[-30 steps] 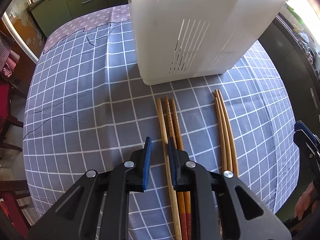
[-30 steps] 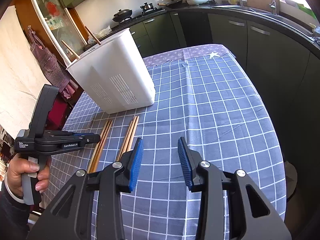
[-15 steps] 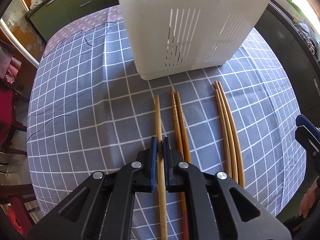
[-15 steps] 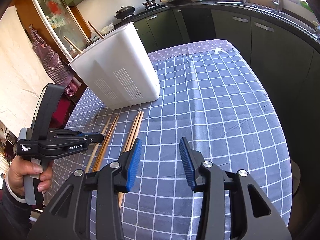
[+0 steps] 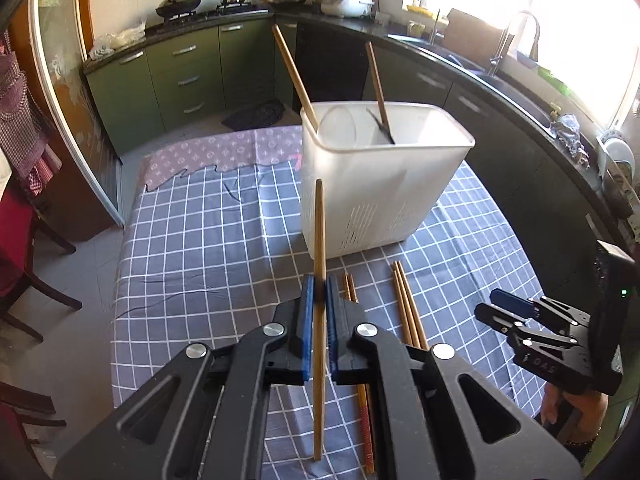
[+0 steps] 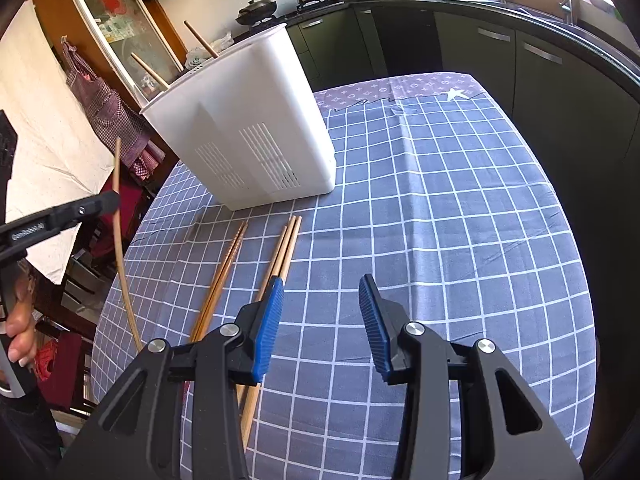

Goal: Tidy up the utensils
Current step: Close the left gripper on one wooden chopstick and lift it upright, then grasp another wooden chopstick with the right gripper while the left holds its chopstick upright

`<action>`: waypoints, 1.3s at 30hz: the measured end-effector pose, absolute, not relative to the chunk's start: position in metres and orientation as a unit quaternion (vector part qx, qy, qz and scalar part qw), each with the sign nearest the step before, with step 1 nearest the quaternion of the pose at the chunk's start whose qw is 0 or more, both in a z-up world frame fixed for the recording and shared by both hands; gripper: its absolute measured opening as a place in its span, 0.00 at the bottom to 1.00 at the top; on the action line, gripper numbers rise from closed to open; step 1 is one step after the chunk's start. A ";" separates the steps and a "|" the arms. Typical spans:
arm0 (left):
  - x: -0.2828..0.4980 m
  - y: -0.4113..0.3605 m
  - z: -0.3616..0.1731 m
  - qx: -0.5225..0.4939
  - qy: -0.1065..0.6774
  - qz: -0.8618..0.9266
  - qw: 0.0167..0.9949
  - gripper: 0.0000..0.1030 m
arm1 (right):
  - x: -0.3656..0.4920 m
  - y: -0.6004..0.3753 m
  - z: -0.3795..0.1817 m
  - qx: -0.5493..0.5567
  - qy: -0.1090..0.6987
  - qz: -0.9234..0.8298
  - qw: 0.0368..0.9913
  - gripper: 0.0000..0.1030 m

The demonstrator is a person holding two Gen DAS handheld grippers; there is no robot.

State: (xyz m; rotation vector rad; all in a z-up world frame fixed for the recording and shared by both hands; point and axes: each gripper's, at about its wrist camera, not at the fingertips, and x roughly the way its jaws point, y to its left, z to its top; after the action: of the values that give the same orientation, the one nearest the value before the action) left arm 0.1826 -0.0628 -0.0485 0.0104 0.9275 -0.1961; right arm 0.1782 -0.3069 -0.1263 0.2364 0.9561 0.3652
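Note:
My left gripper (image 5: 319, 294) is shut on a wooden chopstick (image 5: 319, 240) and holds it upright above the table, in front of the white slotted utensil holder (image 5: 380, 196). Two chopsticks (image 5: 294, 76) stand in the holder. More chopsticks lie on the checked cloth: a pair (image 5: 350, 292) and a group of three (image 5: 406, 304). My right gripper (image 6: 320, 312) is open and empty, hovering over the cloth to the right of the lying chopsticks (image 6: 280, 256). The right wrist view also shows the held chopstick (image 6: 120, 240), the holder (image 6: 248, 128) and the left gripper (image 6: 114, 202).
The table wears a blue-grey checked cloth (image 6: 440, 220) with a patterned purple strip at the far end. Dark green kitchen cabinets (image 5: 180, 72) and a counter run behind and to the right. Red chairs (image 5: 16, 240) stand at the table's left side.
My left gripper closed on one chopstick, lifted it off the cloth and tilted up, so the chopstick now stands upright. The right gripper shifted only slightly and stayed open.

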 end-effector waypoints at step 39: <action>0.149 -0.060 -0.019 0.012 0.396 -0.128 0.909 0.06 | 0.228 -0.208 -0.168 -0.029 0.549 0.151 0.822 0.18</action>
State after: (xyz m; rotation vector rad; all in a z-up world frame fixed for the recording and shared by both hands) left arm 0.1489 -0.0598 -0.0192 0.0254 0.8166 -0.2638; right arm 0.2284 -0.2083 -0.1678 -0.0618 1.1675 0.3206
